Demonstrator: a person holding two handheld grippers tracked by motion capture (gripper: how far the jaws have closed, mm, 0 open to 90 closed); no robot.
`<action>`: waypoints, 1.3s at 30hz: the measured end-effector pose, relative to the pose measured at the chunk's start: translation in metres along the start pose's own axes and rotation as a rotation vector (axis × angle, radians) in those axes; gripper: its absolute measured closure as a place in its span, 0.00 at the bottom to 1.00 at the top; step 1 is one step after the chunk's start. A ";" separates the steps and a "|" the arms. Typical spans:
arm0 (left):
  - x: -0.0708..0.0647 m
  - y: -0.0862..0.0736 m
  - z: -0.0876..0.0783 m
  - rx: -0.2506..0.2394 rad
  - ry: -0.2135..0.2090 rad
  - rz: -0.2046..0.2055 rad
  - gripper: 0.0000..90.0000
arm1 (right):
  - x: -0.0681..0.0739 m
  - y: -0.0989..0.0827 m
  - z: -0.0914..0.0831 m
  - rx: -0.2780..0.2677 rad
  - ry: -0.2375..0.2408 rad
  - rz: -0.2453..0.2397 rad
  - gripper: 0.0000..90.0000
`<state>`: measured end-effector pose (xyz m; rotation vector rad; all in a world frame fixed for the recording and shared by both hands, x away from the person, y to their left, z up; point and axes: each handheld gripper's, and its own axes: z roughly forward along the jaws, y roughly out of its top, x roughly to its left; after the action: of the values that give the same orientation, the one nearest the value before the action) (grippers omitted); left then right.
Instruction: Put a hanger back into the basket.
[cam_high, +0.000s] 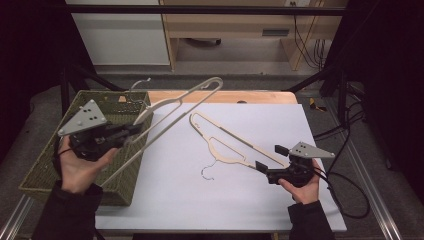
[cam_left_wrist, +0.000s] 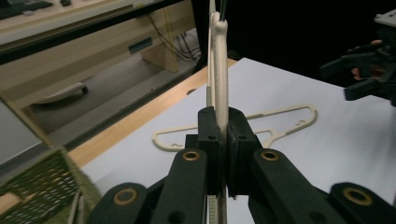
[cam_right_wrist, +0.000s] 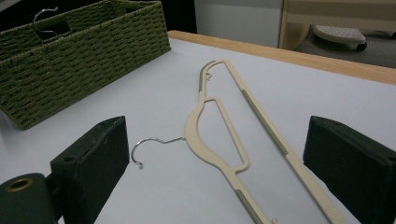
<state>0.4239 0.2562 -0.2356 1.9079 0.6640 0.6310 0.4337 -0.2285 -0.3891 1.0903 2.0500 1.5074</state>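
Two hangers in play, both cream plastic, thin flat bars with olive-grey grip strips along the shoulders and a wire hook.

Held hanger (cam_high: 175, 107): clamped in the left gripper (cam_high: 134, 129), jaws closed tight on one bar; in the left gripper view the bar (cam_left_wrist: 218, 65) rises edge-on straight up between the pads. It hangs tilted in the air, one end over the basket (cam_high: 45, 170), the rounded far end up over the table's back edge. Its hook (cam_high: 141, 83) shows above the basket's rear rim.

Flat hanger (cam_high: 227, 145): lies on the white sheet (cam_high: 200, 200), mid-table, running diagonally from back-centre toward the right gripper (cam_high: 270, 159). Hook (cam_right_wrist: 149, 144) points toward the near edge and curls open. Inner cut-out below the neck, small notch near the far tip.

Right gripper: jaws spread wide, nothing between the pads; the hanger's near end lies on the sheet between and just ahead of them, not pinched. Gripper low, near the sheet.

Basket: woven, olive green, at the table's left edge.
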 end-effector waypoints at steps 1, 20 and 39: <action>0.004 0.000 -0.002 0.005 0.009 -0.001 0.96 | 0.000 0.000 0.000 0.001 -0.001 -0.003 0.08; 0.084 -0.037 -0.020 0.105 0.177 -0.002 0.96 | 0.000 -0.001 0.002 0.017 -0.001 -0.017 0.08; 0.128 -0.094 -0.031 0.209 0.296 -0.026 0.96 | 0.000 -0.002 0.003 0.031 0.003 -0.021 0.08</action>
<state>0.4779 0.3979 -0.2916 2.0118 0.9737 0.8655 0.4351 -0.2265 -0.3917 1.0753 2.0871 1.4727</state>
